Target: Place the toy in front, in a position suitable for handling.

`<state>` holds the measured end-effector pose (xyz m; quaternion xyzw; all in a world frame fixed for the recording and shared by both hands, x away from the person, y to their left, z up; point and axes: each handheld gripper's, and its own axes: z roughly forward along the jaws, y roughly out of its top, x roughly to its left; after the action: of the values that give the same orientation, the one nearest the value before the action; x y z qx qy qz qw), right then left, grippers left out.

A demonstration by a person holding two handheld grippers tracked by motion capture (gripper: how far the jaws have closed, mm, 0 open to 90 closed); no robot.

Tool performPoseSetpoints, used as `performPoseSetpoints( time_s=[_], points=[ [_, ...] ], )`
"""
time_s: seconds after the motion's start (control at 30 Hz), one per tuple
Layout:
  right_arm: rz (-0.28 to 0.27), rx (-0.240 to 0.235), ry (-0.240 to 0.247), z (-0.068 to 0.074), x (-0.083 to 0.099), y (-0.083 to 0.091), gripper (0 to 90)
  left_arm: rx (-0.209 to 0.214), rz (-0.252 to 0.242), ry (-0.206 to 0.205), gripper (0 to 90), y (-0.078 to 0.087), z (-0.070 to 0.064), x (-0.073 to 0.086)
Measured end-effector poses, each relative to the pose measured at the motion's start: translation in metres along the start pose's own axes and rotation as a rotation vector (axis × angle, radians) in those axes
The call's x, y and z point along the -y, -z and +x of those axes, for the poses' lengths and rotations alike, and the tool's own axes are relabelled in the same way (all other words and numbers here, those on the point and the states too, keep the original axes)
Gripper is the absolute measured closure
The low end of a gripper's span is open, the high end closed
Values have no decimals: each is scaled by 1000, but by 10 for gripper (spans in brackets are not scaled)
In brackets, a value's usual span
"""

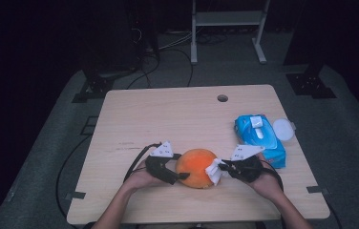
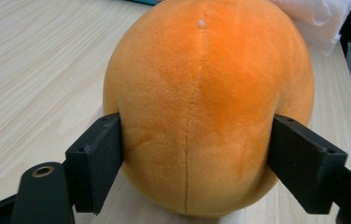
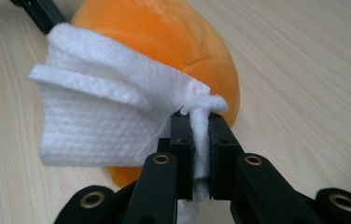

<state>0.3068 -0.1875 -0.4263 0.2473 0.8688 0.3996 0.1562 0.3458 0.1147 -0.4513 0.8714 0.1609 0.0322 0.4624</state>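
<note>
A round orange plush ball [image 1: 195,167] rests on the wooden table [image 1: 168,114] near its front edge. My left gripper [image 1: 180,177] grips the ball from the left; in the left gripper view both jaws press into the sides of the plush ball [image 2: 206,112]. My right gripper [image 1: 221,168] comes in from the right, shut on a folded white wipe [image 1: 213,171]. In the right gripper view the wipe [image 3: 103,121] is pinched between the jaws and lies against the ball [image 3: 164,42].
A blue pack of wet wipes [image 1: 260,139] lies at the right of the table, with a white round lid [image 1: 282,129] beside it. A cable hole [image 1: 222,98] sits near the far edge. A white frame [image 1: 227,26] stands on the floor beyond.
</note>
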Motion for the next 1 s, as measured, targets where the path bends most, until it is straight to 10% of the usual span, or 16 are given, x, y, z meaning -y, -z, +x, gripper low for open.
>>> performPoseSetpoints(
  time_s=[0.2,0.5,0.73,1.0],
  points=[
    [-53,-2,23,6,-15,2,823,4,0,8,200,1,3,2],
    [26,-40,-36,-1,15,-4,823,14,-10,-2,187,-1,2,5],
    [-69,-70,-39,1,-2,4,823,15,-8,10,172,-1,4,7],
    [4,-100,-58,-2,16,1,821,14,9,-7,163,-3,1,4]
  ],
)
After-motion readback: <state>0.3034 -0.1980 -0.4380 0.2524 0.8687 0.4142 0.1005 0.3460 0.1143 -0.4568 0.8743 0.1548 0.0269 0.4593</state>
